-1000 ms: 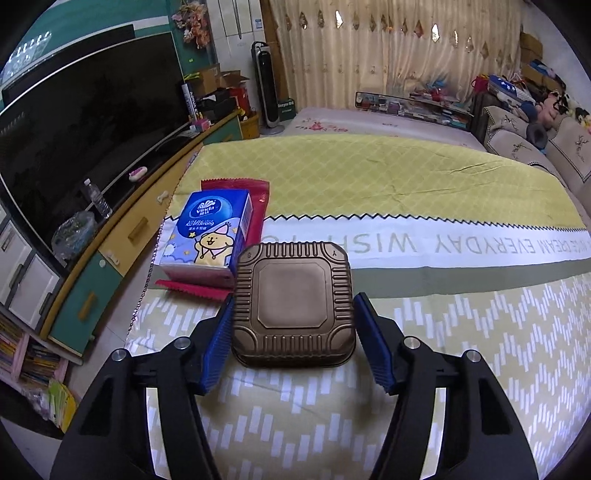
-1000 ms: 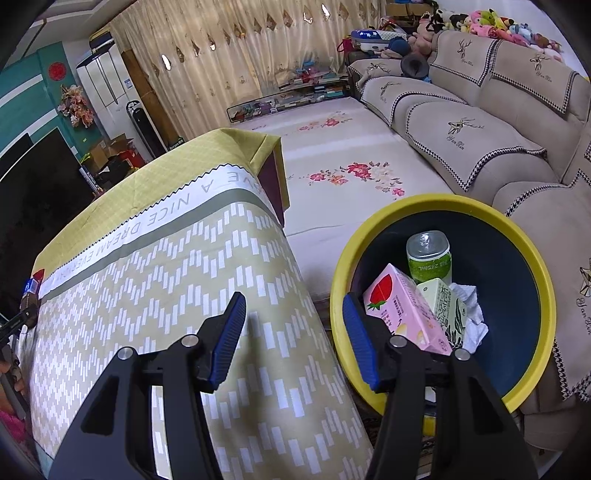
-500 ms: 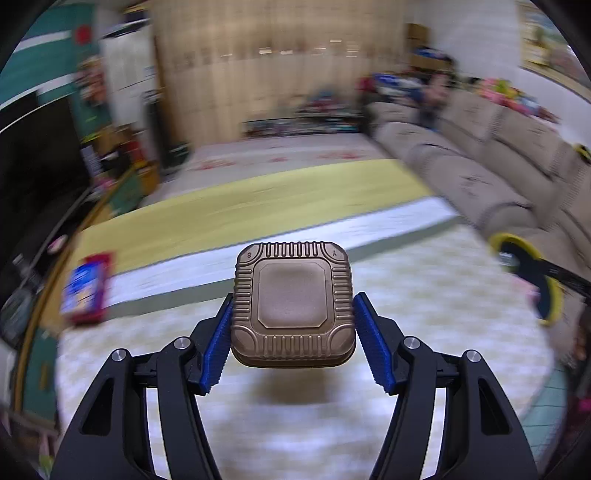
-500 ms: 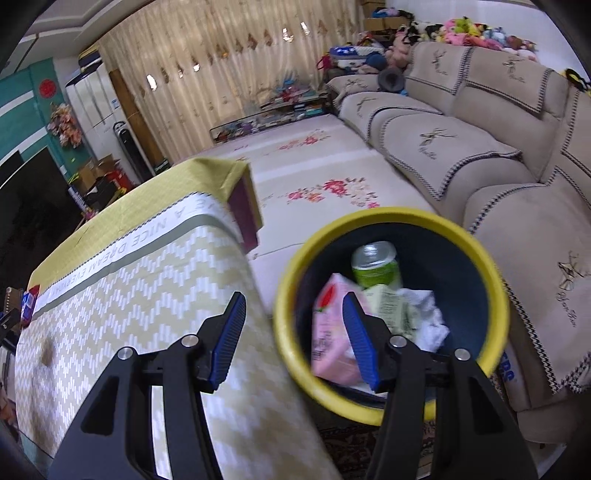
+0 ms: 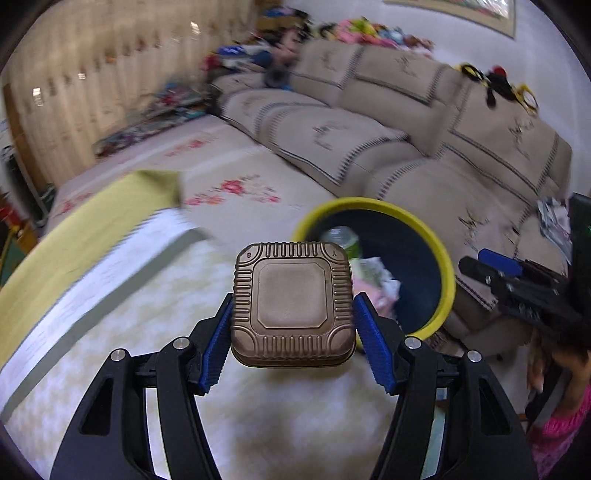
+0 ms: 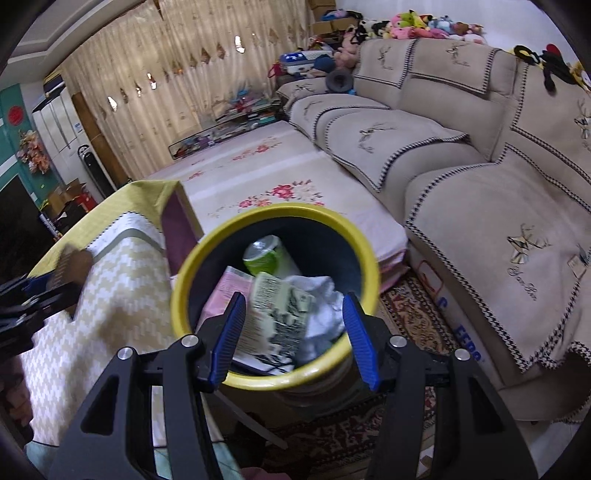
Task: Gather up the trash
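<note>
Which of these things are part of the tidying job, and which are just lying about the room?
Part of the job:
brown tray, held in the left gripper
yellow bin, already holding a can and cartons
right gripper, open over the bin

Just lying about:
sofa
plush toys
curtains

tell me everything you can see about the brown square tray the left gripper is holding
The brown tray is a square, round-cornered container that looks like thin moulded plastic with a bronze sheen. Its flat, recessed centre panel is framed by ribbed edges, and small raised marks sit in two corners. It faces the camera on edge, clamped between the left gripper's blue pads, and is held in the air above the patterned tablecloth. Nothing else touches it.
</note>
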`<state>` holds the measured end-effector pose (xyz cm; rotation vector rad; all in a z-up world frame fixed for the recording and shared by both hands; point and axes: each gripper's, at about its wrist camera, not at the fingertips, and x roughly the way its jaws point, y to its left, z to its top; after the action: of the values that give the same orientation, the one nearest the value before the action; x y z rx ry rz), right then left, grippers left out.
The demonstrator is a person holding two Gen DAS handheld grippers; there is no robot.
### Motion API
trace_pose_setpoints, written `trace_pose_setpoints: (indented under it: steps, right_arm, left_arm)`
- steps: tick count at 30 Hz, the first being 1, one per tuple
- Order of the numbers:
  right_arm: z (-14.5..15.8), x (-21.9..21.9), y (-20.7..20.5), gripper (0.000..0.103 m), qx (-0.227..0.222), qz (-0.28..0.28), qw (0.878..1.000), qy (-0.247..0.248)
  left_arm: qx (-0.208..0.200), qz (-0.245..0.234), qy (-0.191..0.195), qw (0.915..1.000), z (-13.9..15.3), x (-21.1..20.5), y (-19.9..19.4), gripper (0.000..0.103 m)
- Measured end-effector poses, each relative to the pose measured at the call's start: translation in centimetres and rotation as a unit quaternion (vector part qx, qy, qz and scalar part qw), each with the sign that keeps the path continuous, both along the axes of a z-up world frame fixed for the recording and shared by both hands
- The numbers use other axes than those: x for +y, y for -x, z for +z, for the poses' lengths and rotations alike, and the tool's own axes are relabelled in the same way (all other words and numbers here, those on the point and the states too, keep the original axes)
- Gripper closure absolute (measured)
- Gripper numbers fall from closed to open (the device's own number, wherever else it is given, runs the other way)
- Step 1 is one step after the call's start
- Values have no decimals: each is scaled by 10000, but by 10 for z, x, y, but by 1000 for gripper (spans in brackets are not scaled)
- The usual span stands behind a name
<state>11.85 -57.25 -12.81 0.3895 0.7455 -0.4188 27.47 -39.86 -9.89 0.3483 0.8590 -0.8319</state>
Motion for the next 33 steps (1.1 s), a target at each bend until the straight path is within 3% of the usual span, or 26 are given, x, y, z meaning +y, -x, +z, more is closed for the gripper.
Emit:
trace_pose_setpoints:
  steps: [6,8,13,17,21,27,33]
  right_arm:
    - [0,-14,14,51,22,-167,9999,0]
    - [0,-15,17,50,40,-187,9998,10]
    - [8,-4,25,48,-12,-85,9999,107]
    - [17,17,28,47,-110,160,9996,194]
    - [27,40,32,44,-227,429,9984,280]
    - [51,87,49,38,-438,798,9943,555]
    - [77,124,80,29,-700,940,9889,912]
  left_arm:
    - [245,-350,-467,9980,-31,-96,-8,38]
    - [315,-353,-545,9974,-40,-115,-11,24]
    - [197,-214,-430,9987,-39,-116,-11,20]
    - [-461,79,-37,9989,1,-49,23,6]
    - [-934,567,288,9936,36,26,59,5]
    - [-1335,1571,672,9762,69,149,111,5]
    - [-1511,2527,889,9515,89,253,155,5]
